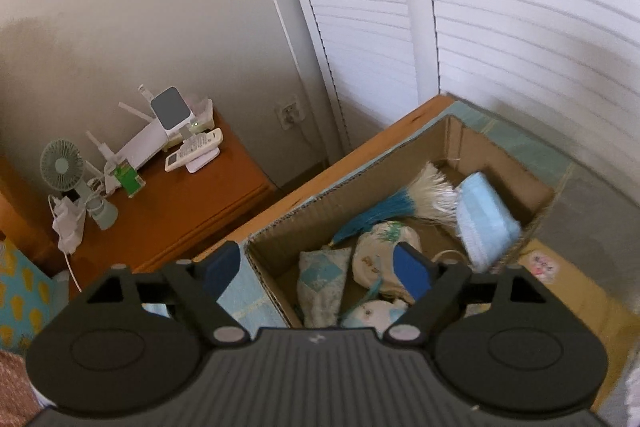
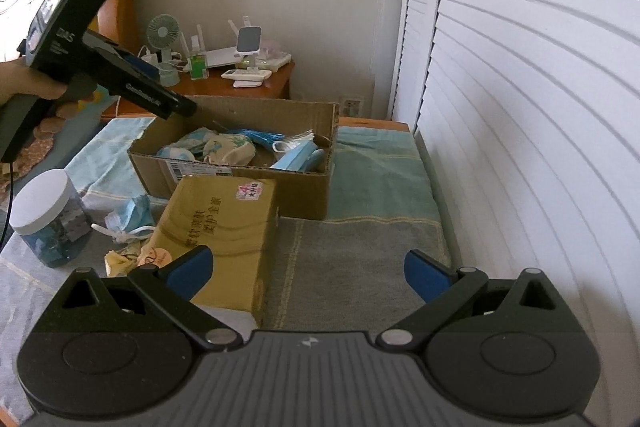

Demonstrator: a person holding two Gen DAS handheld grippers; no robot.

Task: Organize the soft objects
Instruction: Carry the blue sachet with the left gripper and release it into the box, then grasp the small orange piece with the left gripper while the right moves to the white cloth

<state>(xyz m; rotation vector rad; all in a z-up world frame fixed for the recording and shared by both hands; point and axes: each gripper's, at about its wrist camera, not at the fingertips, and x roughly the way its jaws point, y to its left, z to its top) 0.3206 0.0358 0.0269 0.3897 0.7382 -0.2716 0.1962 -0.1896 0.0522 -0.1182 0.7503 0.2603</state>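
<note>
**Both claws open around the cardboard box**

The left claw (image 1: 316, 267) hung spread and empty above the cardboard box (image 2: 256, 179), which sat on the bed (image 2: 360, 247). Inside the box lay cloth pouches (image 1: 324, 279), a blue-and-white tassel (image 1: 404, 199) and blue face masks (image 1: 486, 219). The right claw (image 2: 308, 269) was spread wide, holding nothing, near a yellow package (image 2: 224, 227) in front of the box. Left of that package lay a loose face mask (image 2: 134, 217) and a white-lidded jar (image 2: 48, 219).

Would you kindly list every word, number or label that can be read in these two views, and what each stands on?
"DAS": on the body of the left tool, seen in the right wrist view.
"4": on the pink sticker of the yellow package.
Chinese print on the yellow package: too blurred to read.
White lettering along the left tool's arm: blurred.
Shipping label on the cardboard box: too small.
</note>
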